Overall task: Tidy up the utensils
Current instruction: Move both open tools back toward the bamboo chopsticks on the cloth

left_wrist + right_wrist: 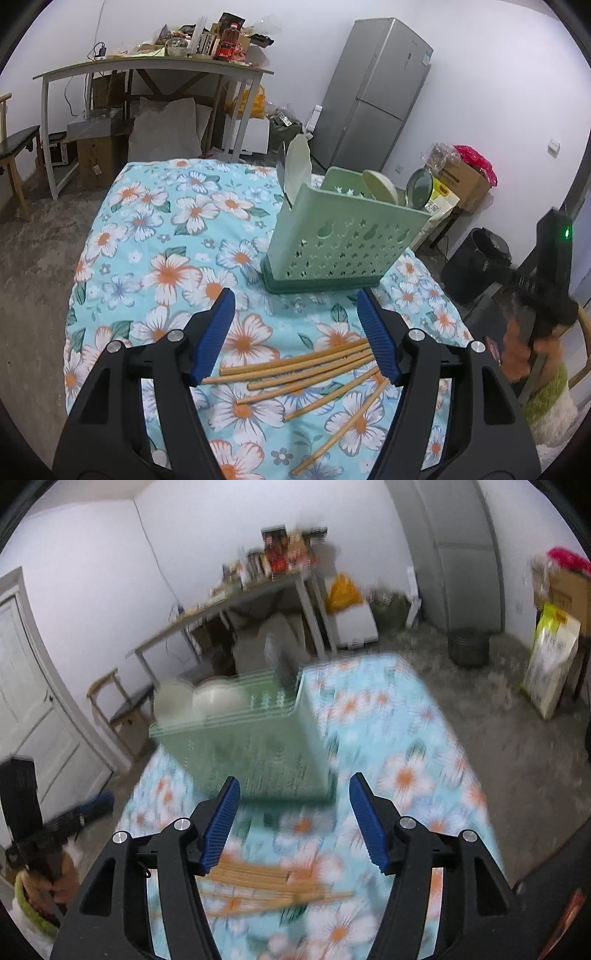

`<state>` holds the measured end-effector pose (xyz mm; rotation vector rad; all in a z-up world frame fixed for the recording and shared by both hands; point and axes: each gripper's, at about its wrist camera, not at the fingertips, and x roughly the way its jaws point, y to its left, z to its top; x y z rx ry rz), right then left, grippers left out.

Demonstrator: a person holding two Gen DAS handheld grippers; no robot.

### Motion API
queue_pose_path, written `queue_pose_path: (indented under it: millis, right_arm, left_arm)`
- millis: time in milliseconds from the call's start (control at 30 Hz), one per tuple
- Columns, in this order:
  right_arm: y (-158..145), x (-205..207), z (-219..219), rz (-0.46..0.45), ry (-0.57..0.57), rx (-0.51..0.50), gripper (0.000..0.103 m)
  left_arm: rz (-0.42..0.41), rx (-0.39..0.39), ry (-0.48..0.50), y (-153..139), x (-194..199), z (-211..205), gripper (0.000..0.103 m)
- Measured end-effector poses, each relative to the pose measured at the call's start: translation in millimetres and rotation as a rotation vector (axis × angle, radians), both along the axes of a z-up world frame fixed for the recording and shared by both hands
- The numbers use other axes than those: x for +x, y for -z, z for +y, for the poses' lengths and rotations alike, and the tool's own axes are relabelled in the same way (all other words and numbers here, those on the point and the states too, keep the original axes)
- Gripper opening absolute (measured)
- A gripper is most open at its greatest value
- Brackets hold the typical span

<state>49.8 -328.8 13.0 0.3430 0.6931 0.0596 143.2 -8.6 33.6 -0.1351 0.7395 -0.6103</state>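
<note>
I am holding both tongs over the chopsticks, and neither is gripping anything. The left tongs are standing apart, their blue pads clear of everything, and the sticks are lying just below and slightly short of the tips, fanned out with their long axes running across the gap from one finger to the other. The right tongs are standing apart too, with nothing between the fingers; the same sticks are showing low between them, again crosswise (this view is smeared, so I cannot count them). I am judging the left tongs the nearer, since the sticks reach right up under their right finger. Either hand would need to turn so its fingers straddle a stick across its width.

The green rack is standing beyond the tips of both tongs, bowls and a plate already in it. Everything is resting on a soft floral cloth, which may give under a press. Behind are a cluttered desk and a grey fridge.
</note>
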Motion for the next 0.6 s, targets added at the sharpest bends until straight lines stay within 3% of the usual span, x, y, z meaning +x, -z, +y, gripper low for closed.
queue_pose_path:
  millis: [167, 267, 600]
  right_arm:
    - [36.1, -9.3, 33.2, 0.122, -0.065, 0.055, 0.060]
    - [50.6, -14.4, 56.2, 0.171, -0.093, 0.026, 0.060]
    - [89.5, -41.8, 73.1, 0.269, -0.080, -0.002, 0.075]
  left_arm:
    - [0.018, 0.010, 0.000, 6.0, -5.5, -1.0, 0.065]
    - [0.029, 0.018, -0.004, 9.9, -9.0, -0.2, 0.066]
    - [0.084, 0.042, -0.012, 33.1, -24.8, 0.5, 0.066]
